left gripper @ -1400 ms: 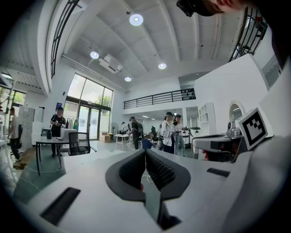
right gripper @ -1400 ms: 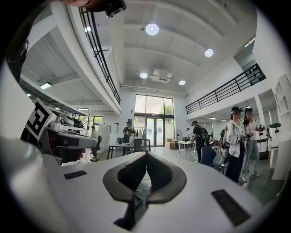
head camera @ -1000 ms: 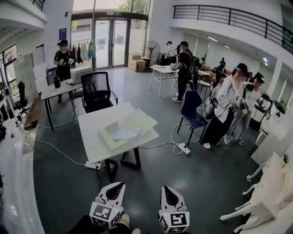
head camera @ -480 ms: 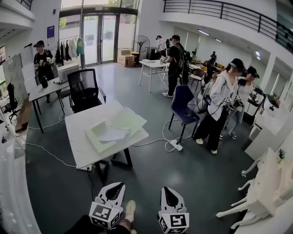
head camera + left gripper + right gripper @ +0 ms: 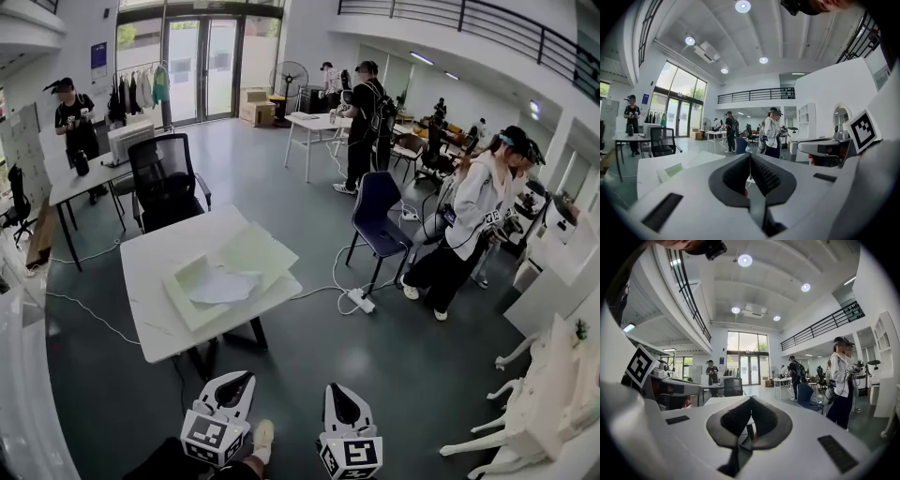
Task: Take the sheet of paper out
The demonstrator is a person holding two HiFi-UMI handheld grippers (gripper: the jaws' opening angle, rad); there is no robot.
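A white sheet of paper [image 5: 223, 287] lies on an open pale green folder [image 5: 246, 255] on the white table [image 5: 155, 323] ahead and to the left. My left gripper [image 5: 245, 378] and right gripper [image 5: 334, 389] are side by side at the bottom of the head view, over grey floor and well short of the table. Both are shut with nothing between the jaws. In the left gripper view the jaws [image 5: 750, 156] meet, and the table [image 5: 649, 168] with the folder [image 5: 670, 171] lies beyond. The right gripper [image 5: 751, 400] likewise points toward the table [image 5: 717, 401].
A black office chair [image 5: 165, 178] stands behind the table and a blue chair [image 5: 379, 221] to its right. A power strip with cables [image 5: 361, 300] lies on the floor. Several people stand around the room. White furniture [image 5: 553, 394] fills the right edge.
The table with the folder has drawn closer and lower in the head view as both grippers travelled toward it. Both stay shut.
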